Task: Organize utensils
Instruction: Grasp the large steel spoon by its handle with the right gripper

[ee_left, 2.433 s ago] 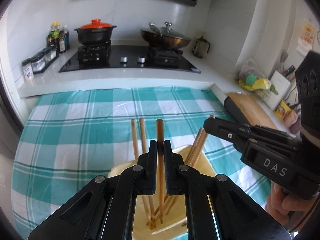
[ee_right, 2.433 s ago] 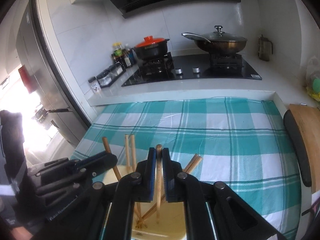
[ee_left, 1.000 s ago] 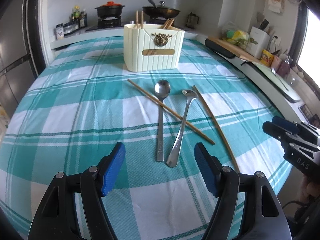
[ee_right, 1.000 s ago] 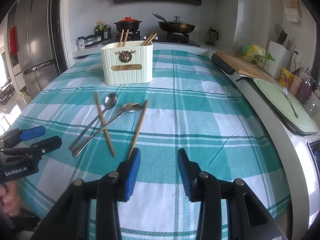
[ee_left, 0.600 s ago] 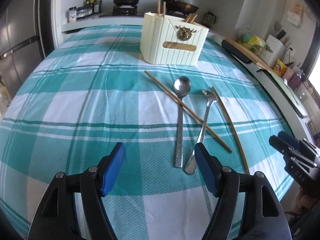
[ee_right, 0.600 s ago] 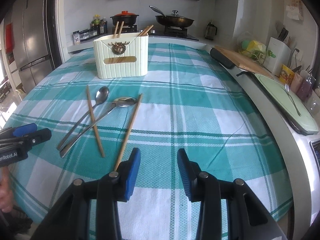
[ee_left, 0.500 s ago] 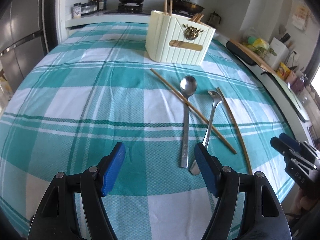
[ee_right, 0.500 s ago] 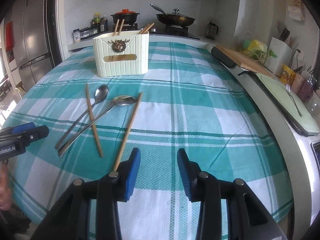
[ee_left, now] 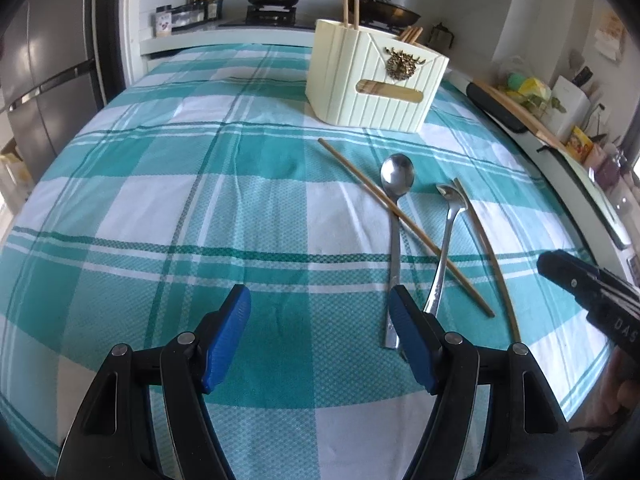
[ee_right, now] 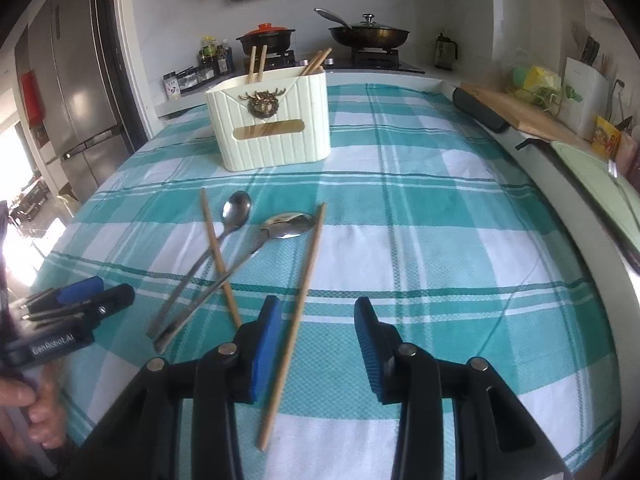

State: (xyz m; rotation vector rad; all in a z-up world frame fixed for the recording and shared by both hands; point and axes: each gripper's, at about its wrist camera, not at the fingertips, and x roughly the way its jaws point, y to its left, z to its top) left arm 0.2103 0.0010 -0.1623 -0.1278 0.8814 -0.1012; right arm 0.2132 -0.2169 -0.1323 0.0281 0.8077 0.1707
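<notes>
A cream utensil holder (ee_left: 376, 80) (ee_right: 276, 136) stands at the far side of the checked cloth with several chopsticks upright in it. In front lie two metal spoons (ee_left: 396, 176) (ee_left: 450, 196) and two loose chopsticks (ee_left: 400, 220) (ee_left: 488, 256). My left gripper (ee_left: 318, 308) hovers open and empty; the spoon handles end by its right finger. My right gripper (ee_right: 318, 312) is open, low over the right-hand chopstick (ee_right: 304, 280), which runs just inside its left finger, untouched. Each gripper shows in the other's view: the left gripper (ee_right: 116, 288) and the right gripper (ee_left: 560, 268).
A stove with a red-lidded pot (ee_right: 266, 38) and a wok (ee_right: 368, 34) sits behind the table. A cutting board (ee_right: 516, 110) and a pale tray (ee_right: 592, 172) line the counter on the right. A fridge (ee_right: 76, 92) stands at left. A hand (ee_right: 36, 404) holds the left gripper.
Both grippers let go of the chopsticks dropped into the holder and drew back to the near table edge. Over the last second the left slid left and the right came nearer the right-hand chopstick.
</notes>
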